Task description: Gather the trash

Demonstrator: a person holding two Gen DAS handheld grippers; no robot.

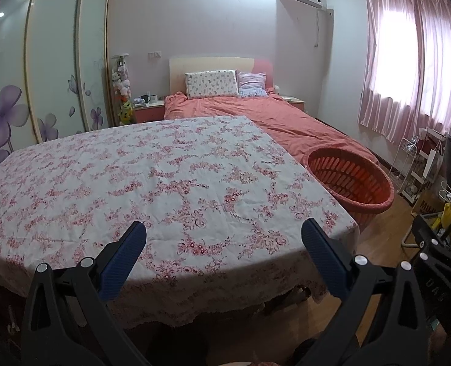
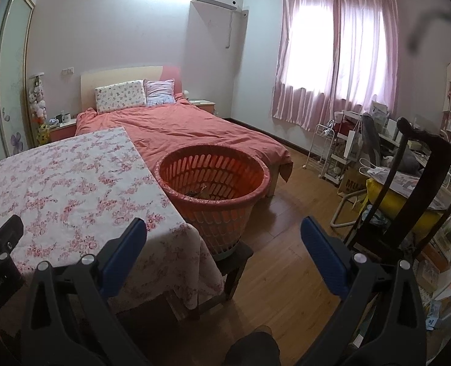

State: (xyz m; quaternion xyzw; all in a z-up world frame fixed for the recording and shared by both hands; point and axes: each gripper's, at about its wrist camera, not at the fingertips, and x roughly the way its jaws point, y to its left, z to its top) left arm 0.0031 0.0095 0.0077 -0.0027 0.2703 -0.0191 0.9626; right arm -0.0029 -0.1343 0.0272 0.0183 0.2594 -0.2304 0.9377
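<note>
A: Where are the two claws?

B: The left claw hangs over the near edge of the tabletop, at the bottom of the left view. Its blue fingers stand wide apart, with nothing between them. The right claw is at the bottom of the right view, above the tabletop corner and the wooden floor. Its fingers are wide apart too, and it holds nothing.

A: And the trash?

B: The tabletop has a cloth with pink flowers on it. An orange basket stands in the middle of the right view, just beside the tabletop's right edge, on a dark stool. Some small dark pieces lie at its bottom; what they are, one cannot tell. In the left view the basket is at the right, partly hidden behind the tabletop.

A: What is behind?

B: A bed with a coral cover, and pink curtains at the upper right.
</note>
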